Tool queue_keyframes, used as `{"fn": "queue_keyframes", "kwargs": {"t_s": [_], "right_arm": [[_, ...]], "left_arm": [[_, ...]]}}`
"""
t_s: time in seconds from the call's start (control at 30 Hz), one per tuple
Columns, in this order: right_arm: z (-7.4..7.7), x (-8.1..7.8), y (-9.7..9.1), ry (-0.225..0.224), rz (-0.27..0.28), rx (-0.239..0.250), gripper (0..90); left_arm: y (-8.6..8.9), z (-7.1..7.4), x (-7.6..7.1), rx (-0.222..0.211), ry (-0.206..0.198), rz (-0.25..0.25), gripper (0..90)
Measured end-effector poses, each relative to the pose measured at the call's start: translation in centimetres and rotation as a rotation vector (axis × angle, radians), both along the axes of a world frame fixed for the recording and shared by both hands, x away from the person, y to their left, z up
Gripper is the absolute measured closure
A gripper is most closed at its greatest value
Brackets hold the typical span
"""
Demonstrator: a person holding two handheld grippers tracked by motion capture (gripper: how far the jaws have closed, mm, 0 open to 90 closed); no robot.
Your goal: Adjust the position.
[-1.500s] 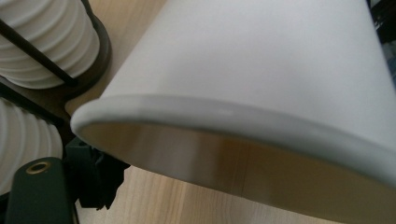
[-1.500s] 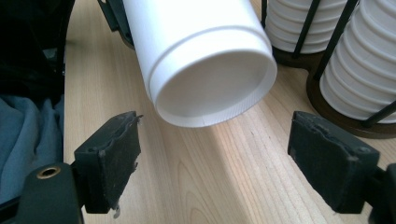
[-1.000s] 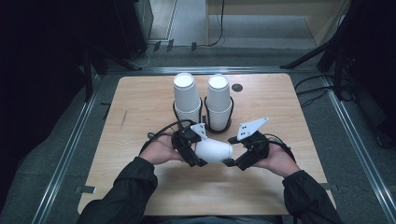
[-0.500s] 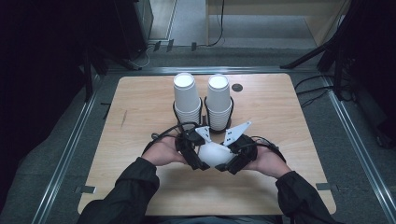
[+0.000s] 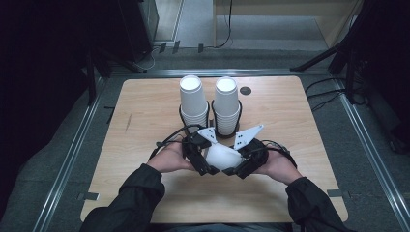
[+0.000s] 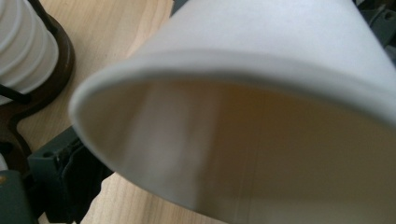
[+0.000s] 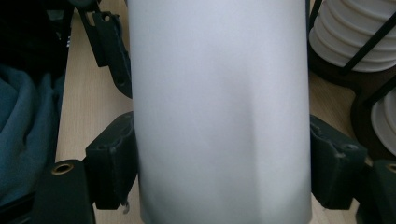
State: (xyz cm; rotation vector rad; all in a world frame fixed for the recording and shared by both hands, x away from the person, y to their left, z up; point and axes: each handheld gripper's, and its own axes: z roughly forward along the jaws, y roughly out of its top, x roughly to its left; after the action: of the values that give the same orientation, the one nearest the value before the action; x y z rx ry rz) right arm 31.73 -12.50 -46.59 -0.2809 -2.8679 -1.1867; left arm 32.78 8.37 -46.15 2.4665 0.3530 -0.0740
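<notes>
Behind grippers, two holders w/ stacked cups; right gripper clamps white cup, left gripper wide.

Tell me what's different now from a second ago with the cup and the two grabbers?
The right gripper moved in toward the left gripper, and its jaws have just been closing on the white cup, one on each side of it. The left gripper's jaws have just been opening; the cup's open mouth faces it. The two cup stacks in their holders and the table stayed put.
</notes>
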Motion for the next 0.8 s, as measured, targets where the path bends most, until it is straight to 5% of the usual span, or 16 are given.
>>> {"fn": "queue_keyframes", "kwargs": {"t_s": [0.43, 0.7, 0.8], "right_arm": [[0.5, 0.5, -1.4, 0.018, -0.04, 0.064, 22.5], [1.1, 0.7, -2.3, 0.023, -0.058, 0.111, 22.4], [1.3, 0.7, -2.4, 0.02, -0.049, 0.142, 22.4]], "left_arm": [[2.1, 0.6, 0.4, -0.129, 0.037, 0.061, 0.0], [2.7, 0.5, -1.0, -0.181, -0.022, 0.098, 0.0], [2.9, 0.6, -1.0, -0.205, -0.011, 0.105, 0.0]]}}
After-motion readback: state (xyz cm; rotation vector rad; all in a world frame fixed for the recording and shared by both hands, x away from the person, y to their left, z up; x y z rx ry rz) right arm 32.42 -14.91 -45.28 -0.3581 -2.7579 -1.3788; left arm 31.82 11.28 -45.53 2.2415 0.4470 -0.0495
